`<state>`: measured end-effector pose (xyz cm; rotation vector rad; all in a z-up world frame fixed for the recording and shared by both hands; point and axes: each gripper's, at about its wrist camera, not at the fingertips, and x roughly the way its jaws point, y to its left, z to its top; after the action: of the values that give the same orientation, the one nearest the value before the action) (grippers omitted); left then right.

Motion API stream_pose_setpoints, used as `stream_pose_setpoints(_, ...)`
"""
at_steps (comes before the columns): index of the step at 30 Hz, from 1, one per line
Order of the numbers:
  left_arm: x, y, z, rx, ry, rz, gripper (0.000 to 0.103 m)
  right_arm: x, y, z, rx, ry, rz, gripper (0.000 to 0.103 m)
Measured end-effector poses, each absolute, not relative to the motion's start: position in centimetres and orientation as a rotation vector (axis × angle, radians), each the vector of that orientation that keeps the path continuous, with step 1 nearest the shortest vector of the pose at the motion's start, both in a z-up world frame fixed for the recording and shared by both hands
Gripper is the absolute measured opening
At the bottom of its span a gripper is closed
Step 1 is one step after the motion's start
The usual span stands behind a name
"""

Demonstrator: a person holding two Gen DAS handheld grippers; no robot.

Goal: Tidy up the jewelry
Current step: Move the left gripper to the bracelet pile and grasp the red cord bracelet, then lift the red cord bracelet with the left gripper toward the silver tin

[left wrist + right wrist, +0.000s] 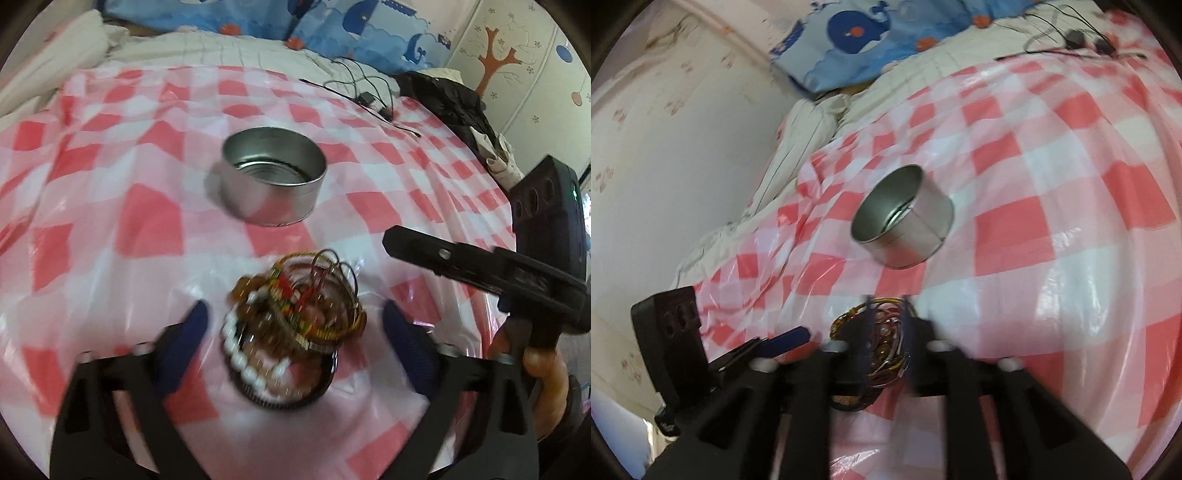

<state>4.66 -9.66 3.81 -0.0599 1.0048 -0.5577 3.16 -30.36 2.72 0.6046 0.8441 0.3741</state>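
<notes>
Left gripper (291, 325) is spreading wide around the black round lid piled with beaded bracelets (284, 350); right gripper (886, 332) is nearly closing on wire bangles (882, 332); tangled loops risk snagging, spilling before the empty silver round tin (274, 173).

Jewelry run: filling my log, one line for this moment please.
left gripper: open around jewelry pile | right gripper: shut on bangles | tin: empty, upright

The round metal tin (274, 176) stands upright on the checked plastic sheet (110, 206), open side up. Nearer the camera than the tin, well apart from it, a heap of bracelets and beads (295, 317) lies in a shallow lid (284, 400) on the same sheet. Behind the tin and to its right, cables (369, 92) lie at the sheet's far edge; a patterned pillow (332, 33) lies beyond them.
</notes>
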Motion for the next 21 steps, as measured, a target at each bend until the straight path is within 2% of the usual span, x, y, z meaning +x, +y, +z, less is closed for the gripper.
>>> stream_pose_setpoints(5, 5.8, -11.0, 3.0, 0.010, 1.033, -0.536, 0.054, 3.2, -30.0, 2.8, 0.596, 0.847, 0.393, 0.043)
stream_pose_setpoints(7, 6.1, -11.2, 2.8, 0.034, 1.042, -0.521, 0.037, 3.1, -30.1, 2.7, 0.605, 0.851, 0.395, 0.044)
stream_pose_setpoints(10, 6.2, -11.3, 3.3, 0.080, 1.025, -0.504, 0.023, 3.1, -30.2, 2.5, 0.609, 0.856, 0.391, 0.047)
stream_pose_setpoints(12, 6.2, -11.3, 3.9, 0.108, 1.009, -0.495, 0.020, 3.0, -30.3, 2.4, 0.612, 0.857, 0.388, 0.047)
stream_pose_setpoints(20, 5.9, -12.1, 4.3, 0.190, 1.007, -0.522, 0.020, 3.0, -30.6, 2.3, 0.629, 0.854, 0.380, 0.052)
stream_pose_setpoints(21, 5.7, -12.4, 4.5, 0.208, 0.996, -0.540, 0.011, 3.0, -30.6, 2.3, 0.629, 0.855, 0.381, 0.052)
